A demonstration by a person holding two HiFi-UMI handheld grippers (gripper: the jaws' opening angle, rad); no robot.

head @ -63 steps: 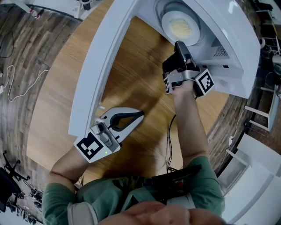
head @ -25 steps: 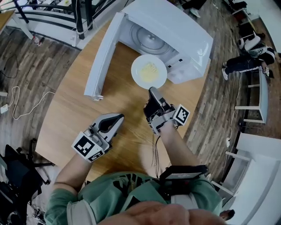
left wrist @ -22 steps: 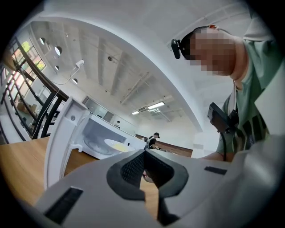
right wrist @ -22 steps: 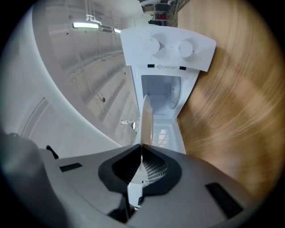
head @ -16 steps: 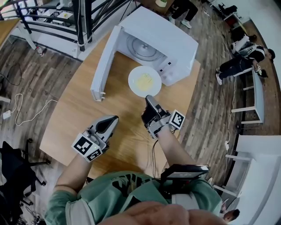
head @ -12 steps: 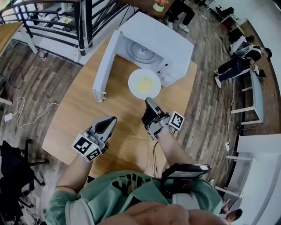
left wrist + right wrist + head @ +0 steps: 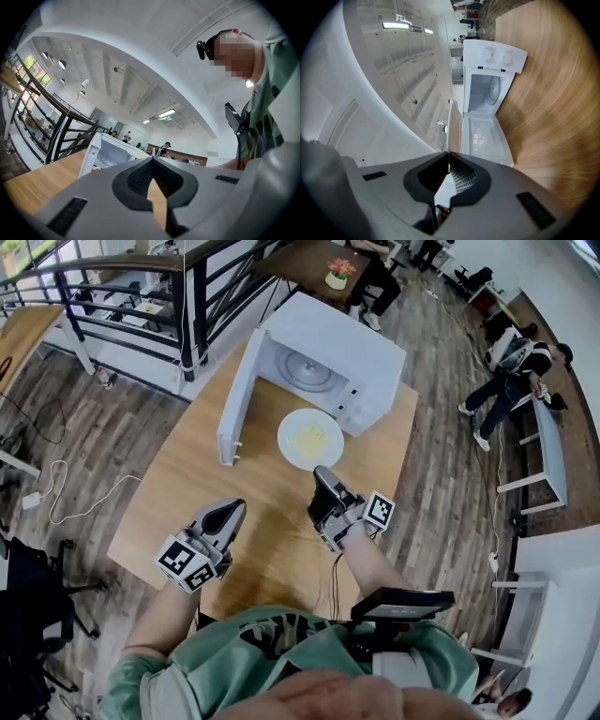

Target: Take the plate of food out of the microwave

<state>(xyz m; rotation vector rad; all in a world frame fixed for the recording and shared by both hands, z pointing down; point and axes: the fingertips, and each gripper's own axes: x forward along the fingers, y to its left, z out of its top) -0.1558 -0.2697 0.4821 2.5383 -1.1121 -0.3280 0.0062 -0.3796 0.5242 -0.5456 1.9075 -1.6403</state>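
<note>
Plate of food (image 7: pixel 310 439) sat out in front of the open microwave (image 7: pixel 328 357), over the table (image 7: pixel 178 512). Right gripper (image 7: pixel 324 474) pinched its near rim, plate straight ahead. Left gripper (image 7: pixel 228 512) pressed together, empty, farther away.

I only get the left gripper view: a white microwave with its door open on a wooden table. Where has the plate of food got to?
Observer: The head view shows the plate outside, just in front of the microwave.
Operator: Is anything holding it?
Observer: Yes. The right gripper is shut on its near rim; the right gripper view shows that rim edge-on between the jaws.
Operator: What is on it?
Observer: Pale yellow food lies in the middle of it.
</note>
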